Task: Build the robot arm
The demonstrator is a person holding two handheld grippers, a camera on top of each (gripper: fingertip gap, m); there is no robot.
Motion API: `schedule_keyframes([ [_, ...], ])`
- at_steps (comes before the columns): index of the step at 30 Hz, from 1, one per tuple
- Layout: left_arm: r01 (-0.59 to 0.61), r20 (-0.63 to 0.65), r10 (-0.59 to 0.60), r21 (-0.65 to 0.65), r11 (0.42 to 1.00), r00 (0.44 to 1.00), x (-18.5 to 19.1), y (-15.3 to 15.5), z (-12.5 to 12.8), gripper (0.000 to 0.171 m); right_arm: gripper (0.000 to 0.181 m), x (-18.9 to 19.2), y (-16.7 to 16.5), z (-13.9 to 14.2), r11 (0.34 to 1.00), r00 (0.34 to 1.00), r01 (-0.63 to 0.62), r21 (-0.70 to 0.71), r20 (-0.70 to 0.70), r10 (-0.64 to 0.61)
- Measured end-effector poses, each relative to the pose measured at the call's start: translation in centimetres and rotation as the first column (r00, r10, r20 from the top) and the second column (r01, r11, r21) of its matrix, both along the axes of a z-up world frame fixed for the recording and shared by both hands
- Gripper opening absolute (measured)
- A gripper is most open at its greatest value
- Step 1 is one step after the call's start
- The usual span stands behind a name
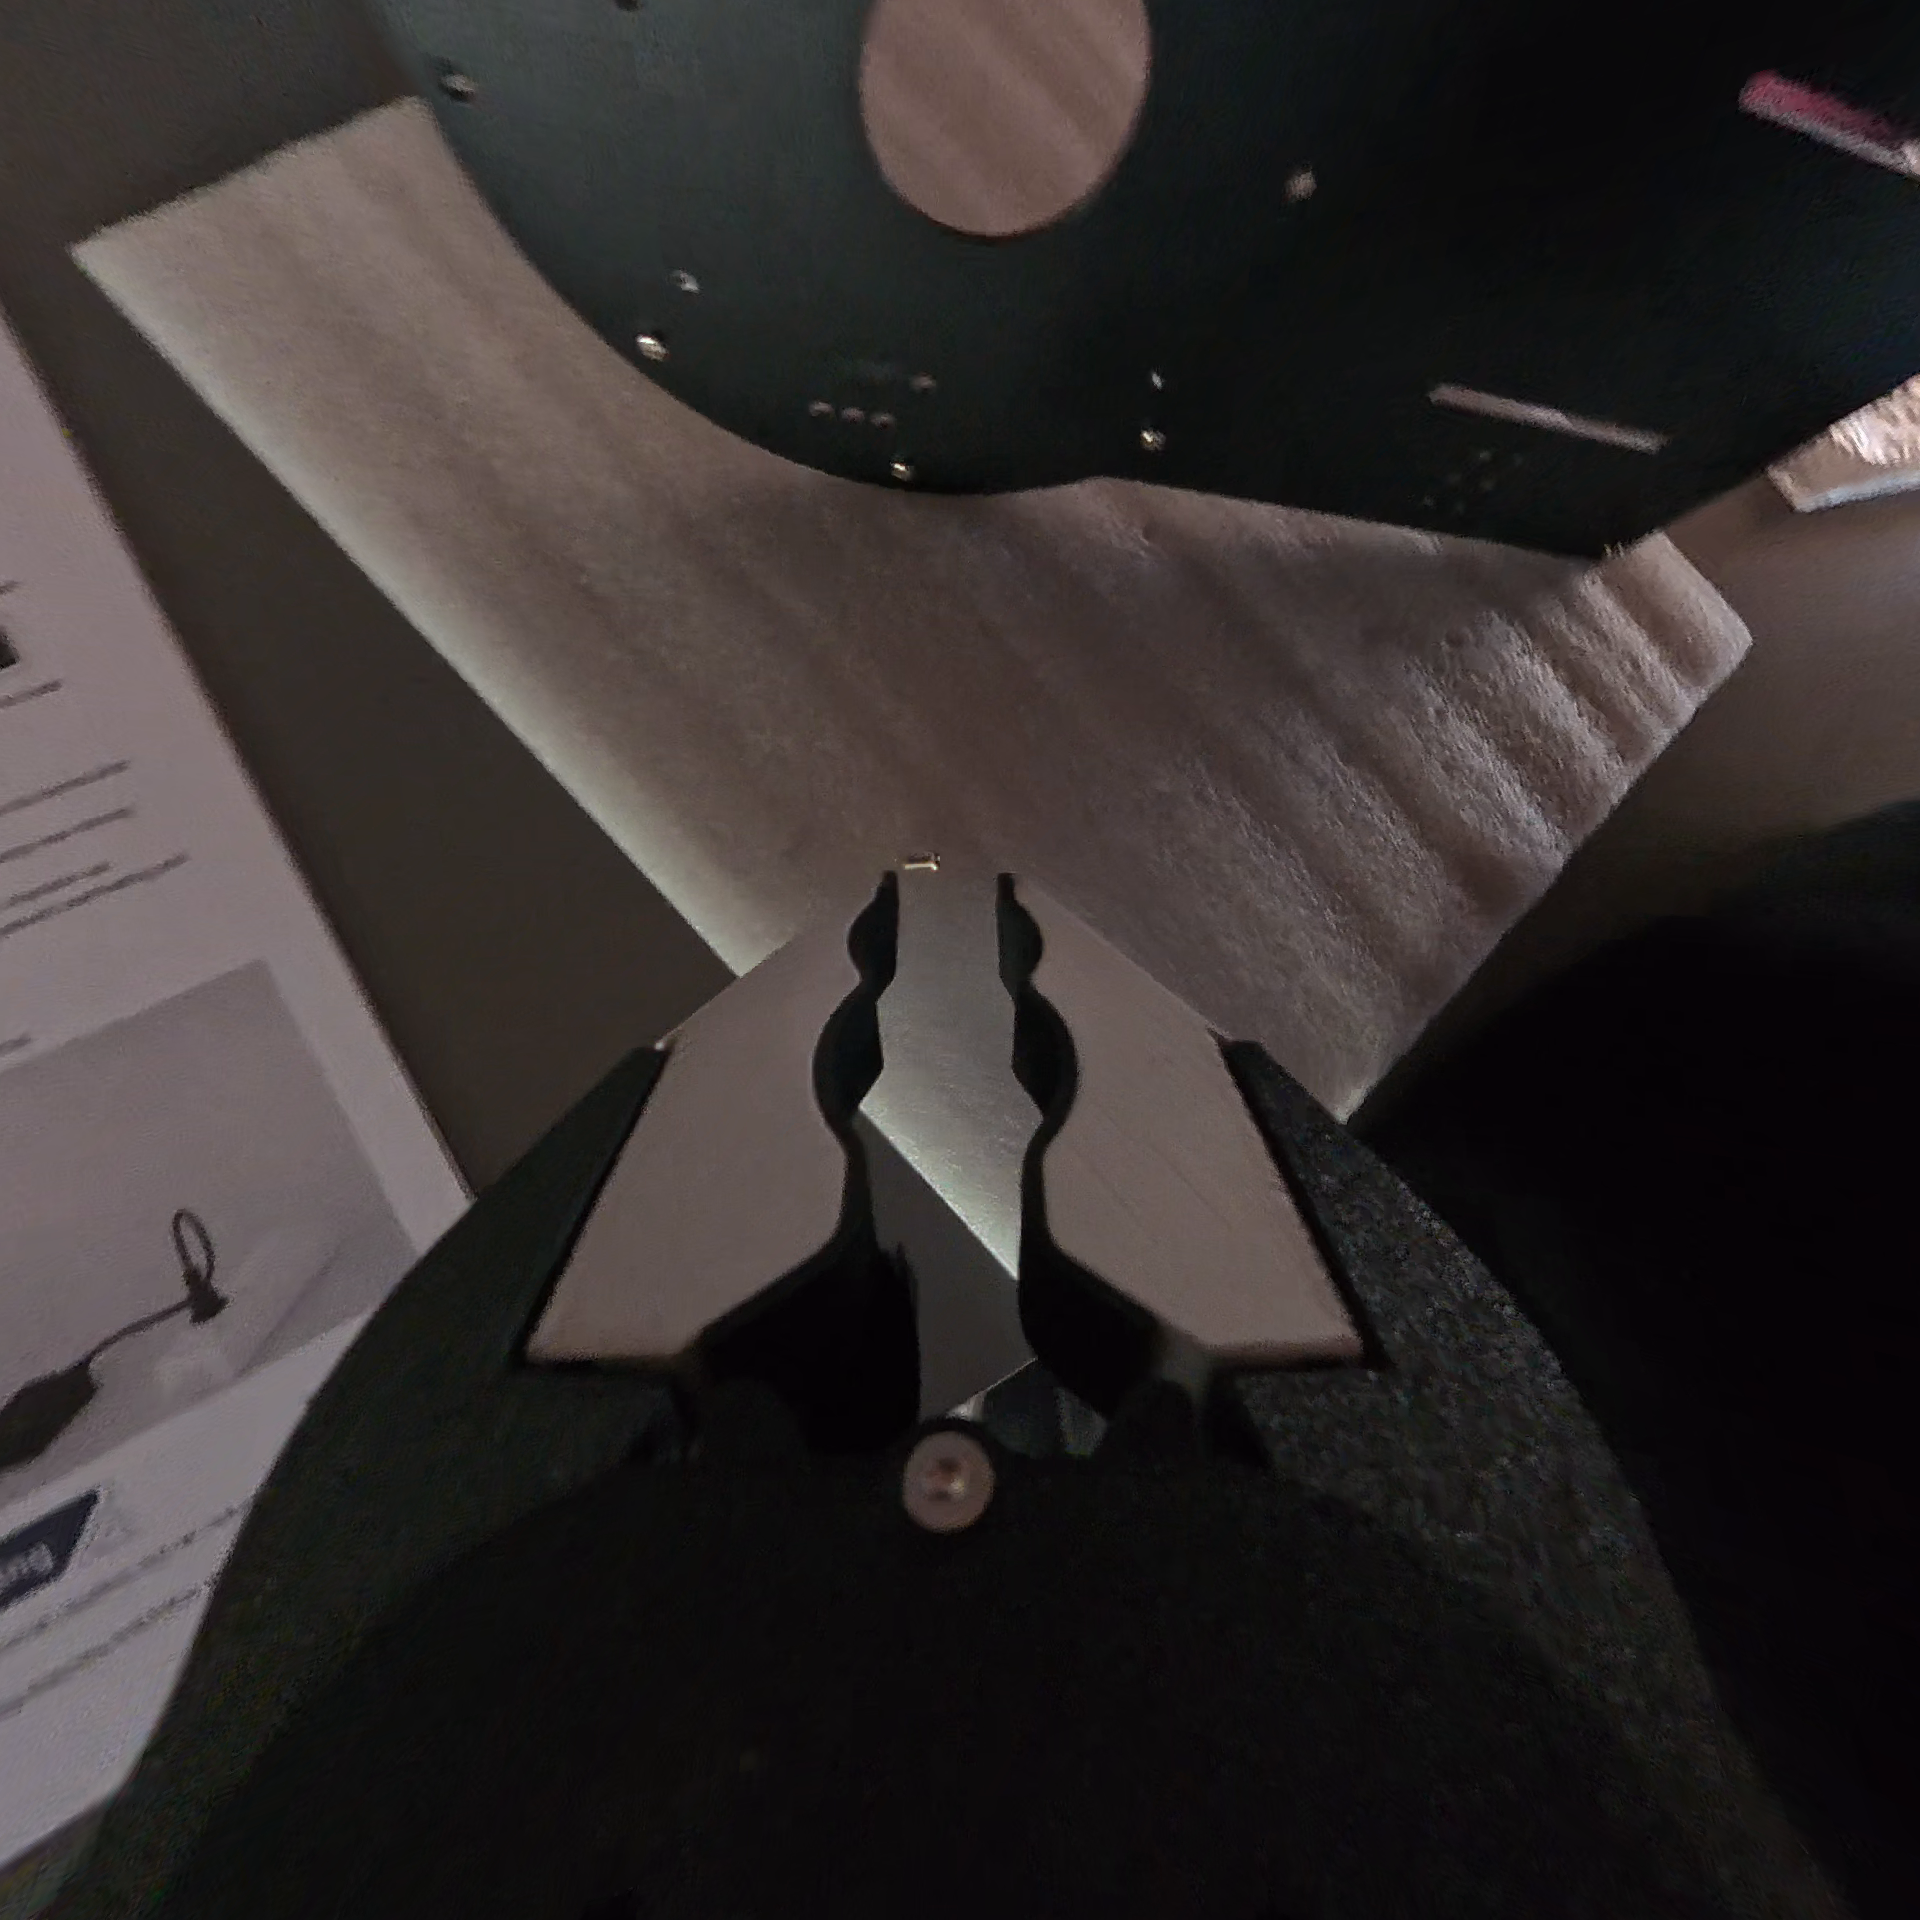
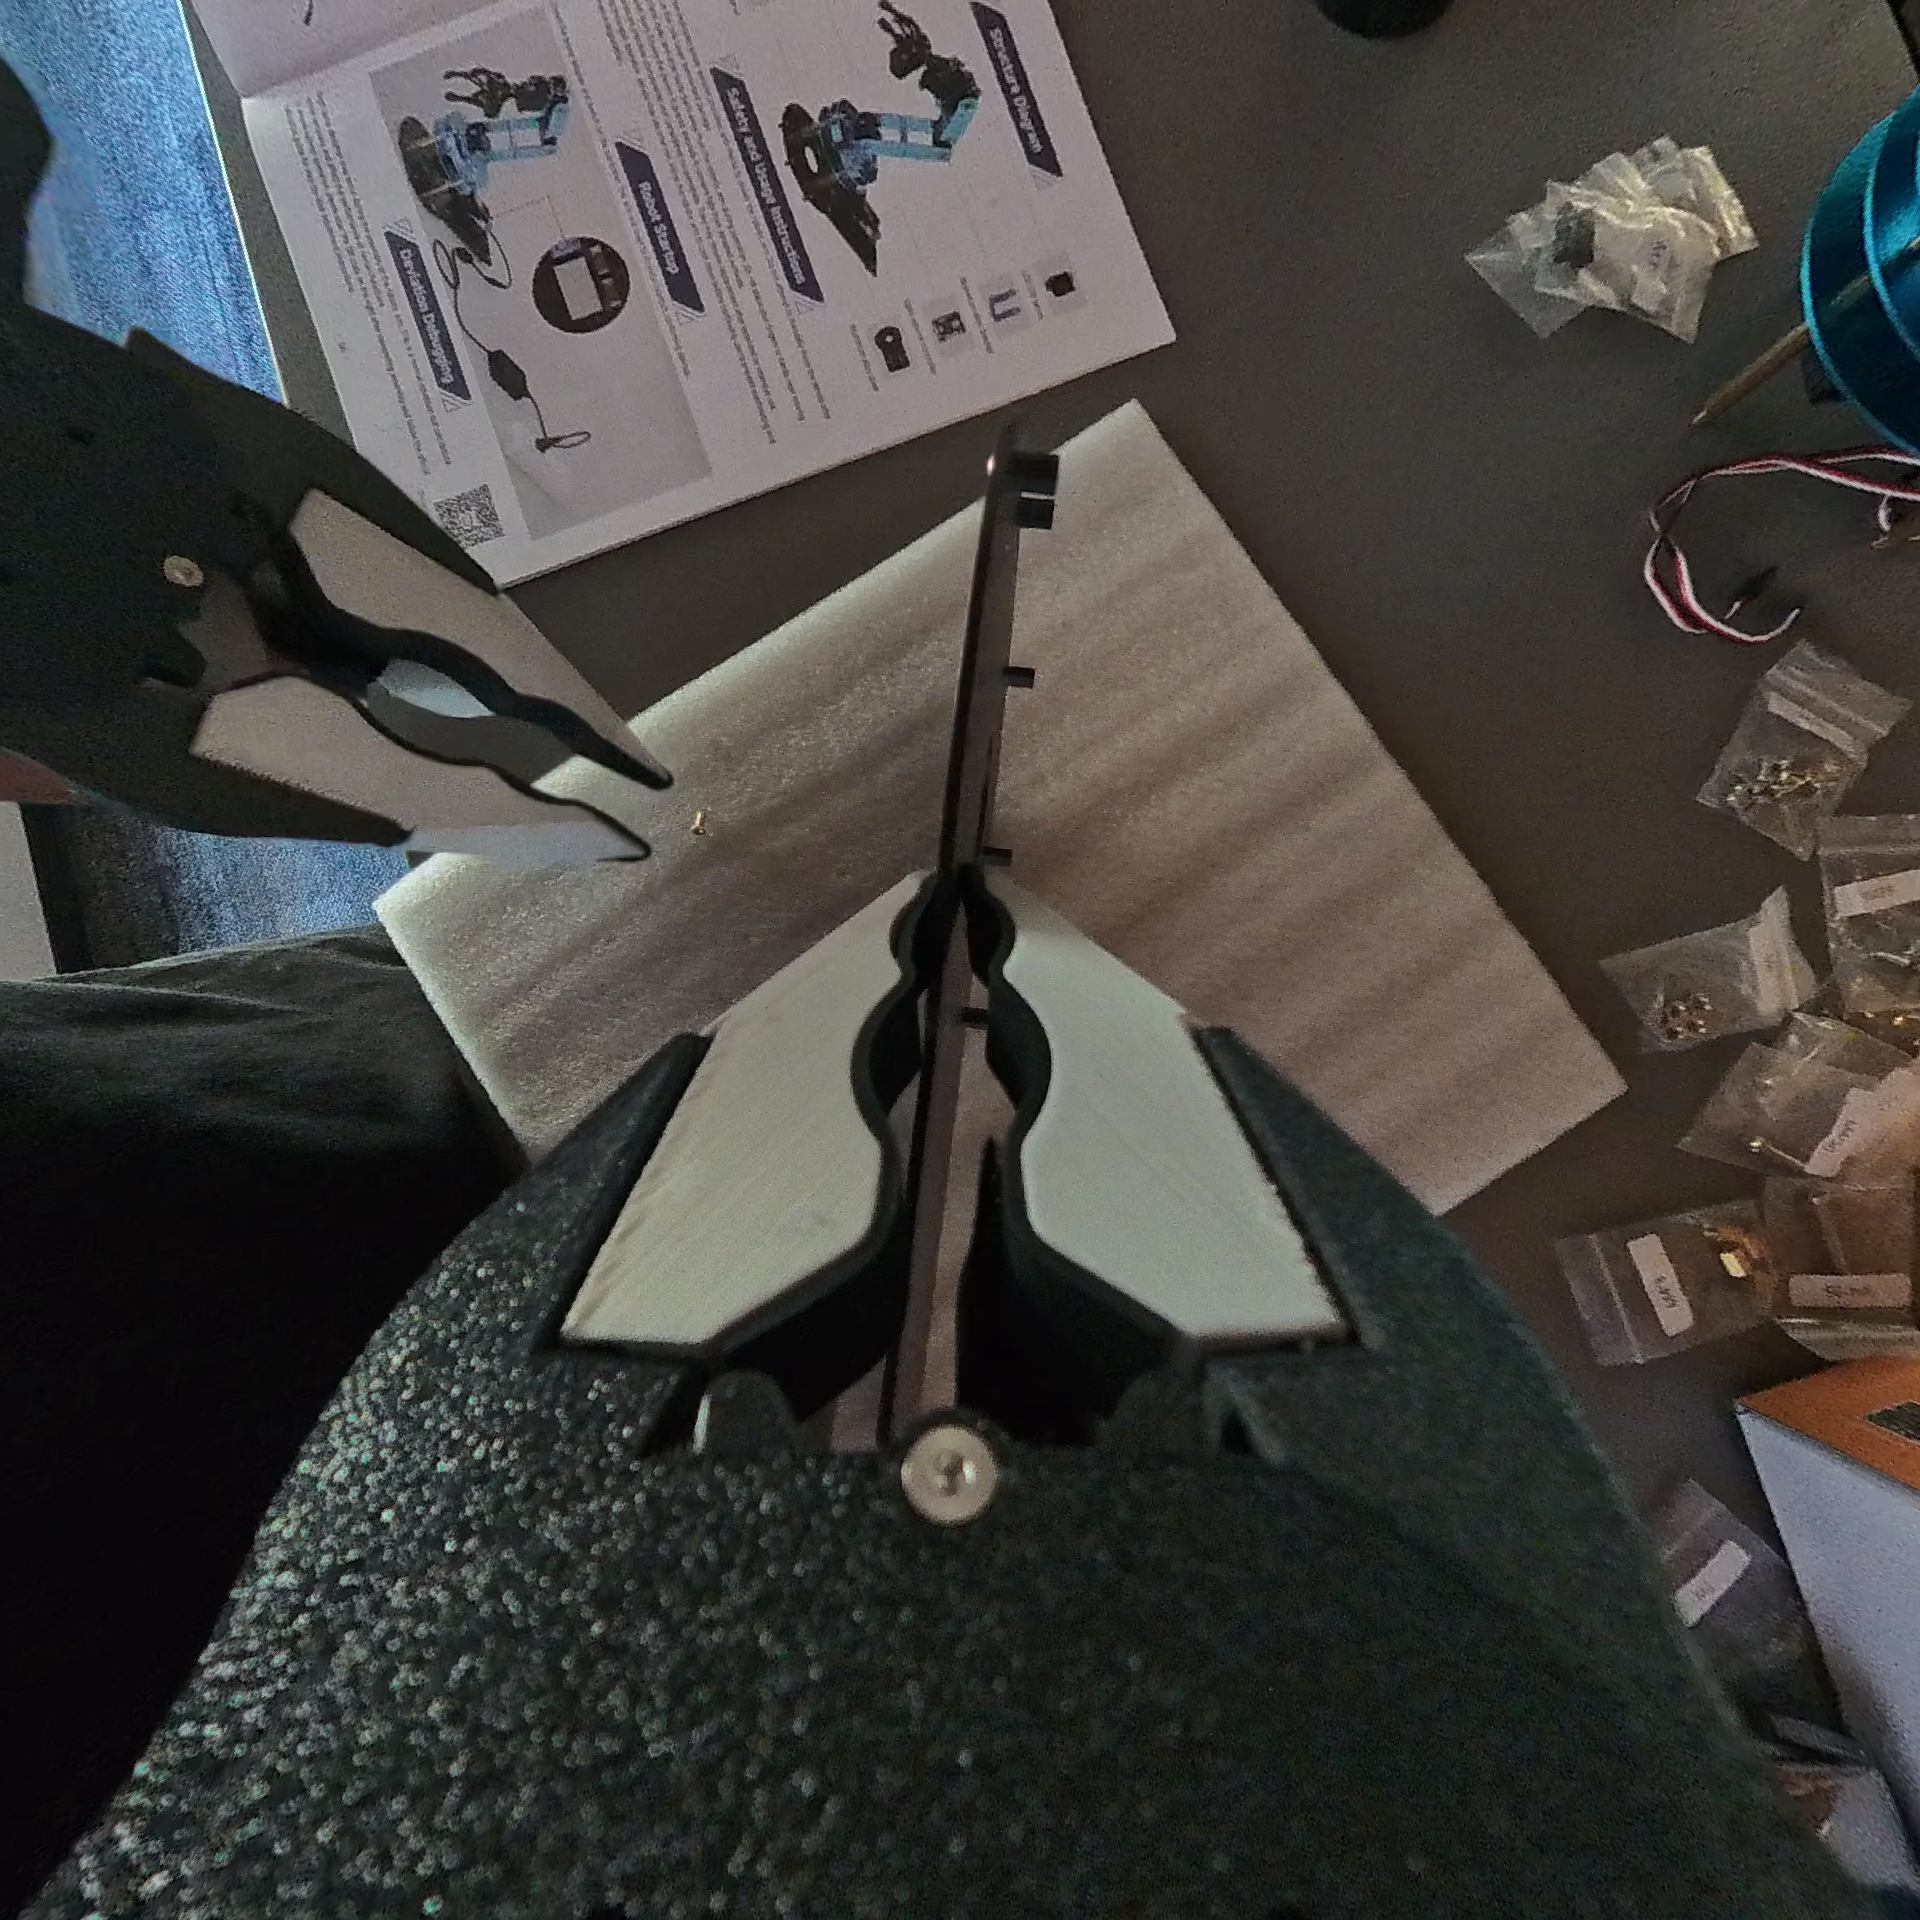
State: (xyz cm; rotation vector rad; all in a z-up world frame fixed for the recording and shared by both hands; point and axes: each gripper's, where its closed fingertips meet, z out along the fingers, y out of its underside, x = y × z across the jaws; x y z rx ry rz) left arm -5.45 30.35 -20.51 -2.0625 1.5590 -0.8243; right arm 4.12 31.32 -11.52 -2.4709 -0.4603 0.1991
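Note:
My right gripper (image 2: pixel 961 883) is shut on a thin black plate (image 2: pixel 977 644), held edge-on above a white foam sheet (image 2: pixel 1195 831). In the left wrist view the plate (image 1: pixel 1351 260) is a black panel with a round hole and small screws, hanging over the foam sheet (image 1: pixel 1143 675). My left gripper (image 1: pixel 945 878) is slightly open and empty, its tips low over the foam. A tiny brass screw (image 1: pixel 923 860) lies on the foam just beyond its tips. The right wrist view also shows the left gripper (image 2: pixel 649 814) and the screw (image 2: pixel 701 823) next to it.
A printed instruction leaflet (image 2: pixel 675 260) lies beyond the foam and also shows in the left wrist view (image 1: pixel 125 935). Several small bags of hardware (image 2: pixel 1818 1039) lie at the right, with a blue metal part (image 2: pixel 1870 239), coloured wires (image 2: pixel 1714 582) and a box (image 2: pixel 1839 1507). Dark fabric (image 2: pixel 208 1143) is at the left. About 15 cm separates my left fingertips from my right.

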Motion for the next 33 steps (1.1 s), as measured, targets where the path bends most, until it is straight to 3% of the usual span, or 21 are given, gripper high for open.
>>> schedule_keyframes([
  [7, -0.265, 0.088, 0.259, 0.067, 0.962, 0.962, 0.8, 1.8, 0.2, 0.021, 0.003, 0.6, 0.2, -0.1, 1.000, 1.000, 0.021, -0.004, 0.018, -0.021],
  [13, -0.248, 0.030, 0.246, 0.134, 0.960, 0.969, 1.2, 1.7, -1.7, 0.024, 0.003, 0.5, 0.2, -0.1, 1.000, 1.000, 0.012, -0.009, 0.028, -0.012],
  [25, -0.285, 0.061, 0.279, 0.164, 0.944, 0.958, 0.1, 1.5, -0.3, 0.024, 0.003, 0.5, 0.2, -0.1, 1.000, 1.000, 0.011, -0.014, 0.023, -0.010],
  [30, -0.293, 0.038, 0.290, 0.172, 0.941, 0.956, 0.0, 1.6, -1.3, 0.023, 0.002, 0.6, 0.2, -0.1, 1.000, 1.000, 0.010, -0.016, 0.026, -0.009],
  [33, -0.289, 0.042, 0.286, 0.154, 0.945, 0.957, -0.2, 1.5, -1.6, 0.014, 0.002, 0.6, 0.2, -0.1, 1.000, 1.000, 0.008, -0.017, 0.026, -0.008],
])
